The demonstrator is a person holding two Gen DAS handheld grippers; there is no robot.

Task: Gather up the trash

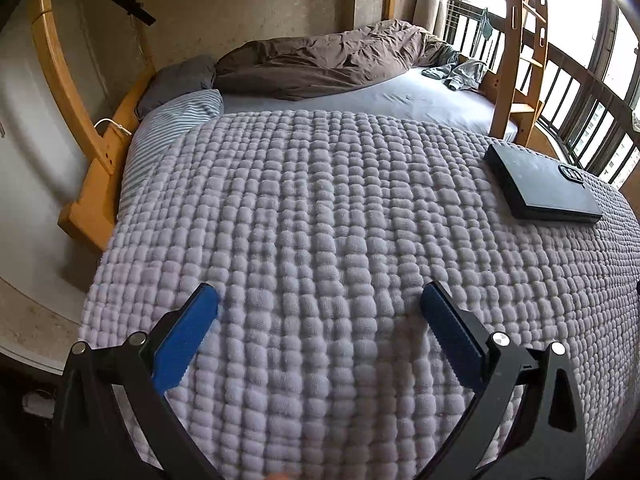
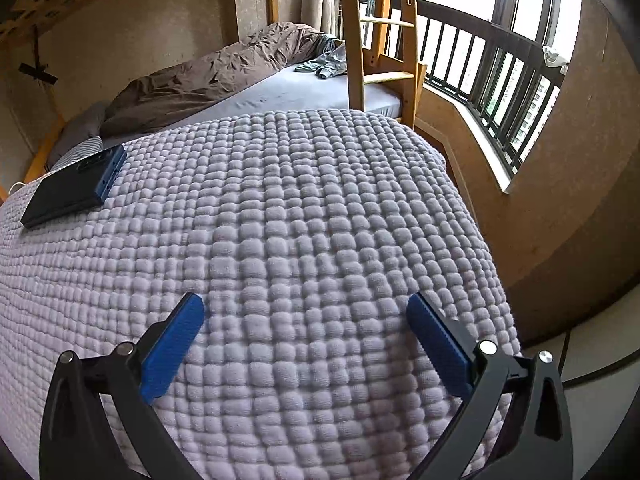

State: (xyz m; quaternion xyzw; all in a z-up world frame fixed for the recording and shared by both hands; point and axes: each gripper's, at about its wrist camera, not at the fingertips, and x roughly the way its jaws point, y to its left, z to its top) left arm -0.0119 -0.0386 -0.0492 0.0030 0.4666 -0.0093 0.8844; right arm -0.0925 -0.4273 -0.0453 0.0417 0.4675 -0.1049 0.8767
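My left tongs (image 1: 320,300) are spread wide and hold nothing, hanging over the lilac waffle blanket (image 1: 320,220) that covers the near end of the bed. At the far left of that view a wooden frame (image 1: 80,136) curves up beside a pale wall, with a white cable (image 1: 110,123) plugged in against it. Next comes a striped pillow (image 1: 176,120) tucked under the blanket's edge, a grey pillow (image 1: 176,82) behind it, then a brown duvet (image 1: 320,60) bunched along the wall. A green garment (image 1: 456,70) lies crumpled on the bare sheet (image 1: 400,100) near the ladder (image 1: 520,40). Toward the right, a flat black box (image 1: 544,184) rests on the blanket, well ahead of my right-hand finger.

My right tongs (image 2: 306,306) are likewise spread and empty above the same blanket (image 2: 300,220). From here the box (image 2: 74,188) sits at the far left of the blanket, just in front of the striped pillow (image 2: 80,150). The duvet (image 2: 208,72) runs back along the wall, the garment (image 2: 324,66) lies by the ladder (image 2: 384,32), and to the right a dark railing (image 2: 500,68) lines the window.

I can make out no trash in either view; the blanket between both pairs of fingers is bare.
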